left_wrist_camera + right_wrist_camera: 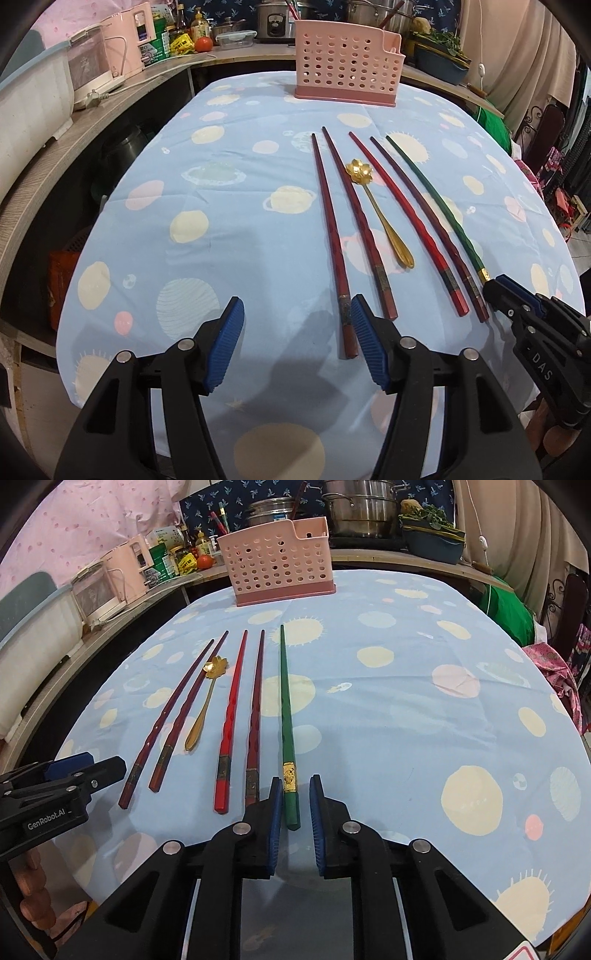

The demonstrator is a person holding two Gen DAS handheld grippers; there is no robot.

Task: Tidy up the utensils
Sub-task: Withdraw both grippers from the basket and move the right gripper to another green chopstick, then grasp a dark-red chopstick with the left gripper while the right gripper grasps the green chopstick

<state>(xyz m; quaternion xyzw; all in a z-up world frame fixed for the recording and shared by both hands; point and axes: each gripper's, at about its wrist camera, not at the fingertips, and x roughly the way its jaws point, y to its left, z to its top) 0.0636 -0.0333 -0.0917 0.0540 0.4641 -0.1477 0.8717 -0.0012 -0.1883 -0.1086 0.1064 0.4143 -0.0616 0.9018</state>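
Note:
Several chopsticks lie side by side on the blue planet-print tablecloth (229, 147): two dark red ones (328, 221), a bright red one (231, 720), a dark one (255, 716) and a green one (285, 716). A gold flower-shaped spoon (380, 210) lies among them. A pink perforated utensil holder (347, 62) stands at the far edge. My left gripper (297, 317) is open, with its right finger beside the leftmost chopstick's end. My right gripper (293, 794) is open, with its fingers on either side of the green chopstick's thick end, not closed on it.
A wooden counter (110, 99) curves around the table's left and back, with a pink appliance (129, 40), bottles, a tomato, a rice cooker and steel pots (358, 506). A green bag (506, 605) and clothing sit to the right.

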